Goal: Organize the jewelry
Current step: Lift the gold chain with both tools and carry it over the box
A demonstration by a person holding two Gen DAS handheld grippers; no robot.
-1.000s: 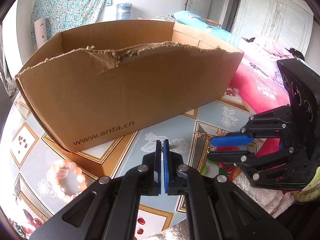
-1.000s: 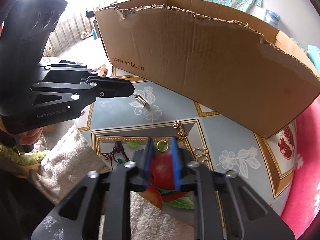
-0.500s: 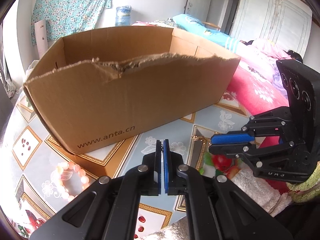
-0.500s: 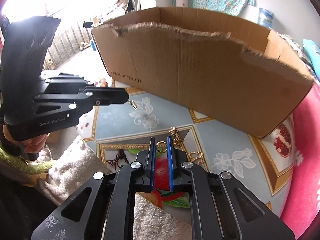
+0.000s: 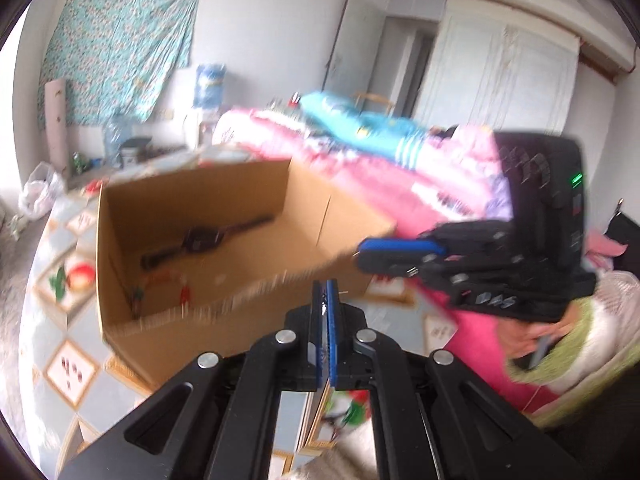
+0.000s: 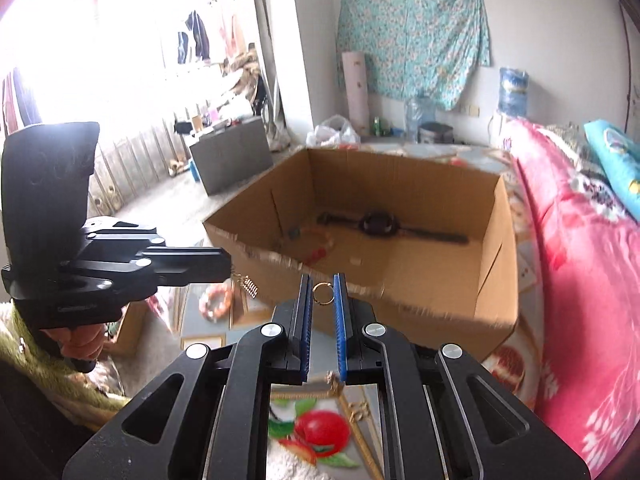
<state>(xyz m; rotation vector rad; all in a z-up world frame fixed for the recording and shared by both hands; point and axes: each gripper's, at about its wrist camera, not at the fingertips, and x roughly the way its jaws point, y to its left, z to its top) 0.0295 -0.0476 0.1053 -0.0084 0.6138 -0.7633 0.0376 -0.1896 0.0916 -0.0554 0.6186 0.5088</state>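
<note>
The right gripper (image 6: 322,294) was clamped on a small gold ring (image 6: 322,293) pinched between its blue pads, at 6 o'clock of the open brown cardboard box (image 6: 400,280). The left gripper (image 5: 325,300), its pads pressed together, gripped a thin gold dangling earring (image 6: 249,285) at 9 o'clock of the ring. A black wristwatch (image 6: 376,226) lay on the box floor, and a pink bead bracelet (image 6: 216,302) lay on the patterned tablecloth (image 6: 516,364) outside.

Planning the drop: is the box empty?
No. The box holds a watch on its floor, and small bright pieces, too blurred to name.
</note>
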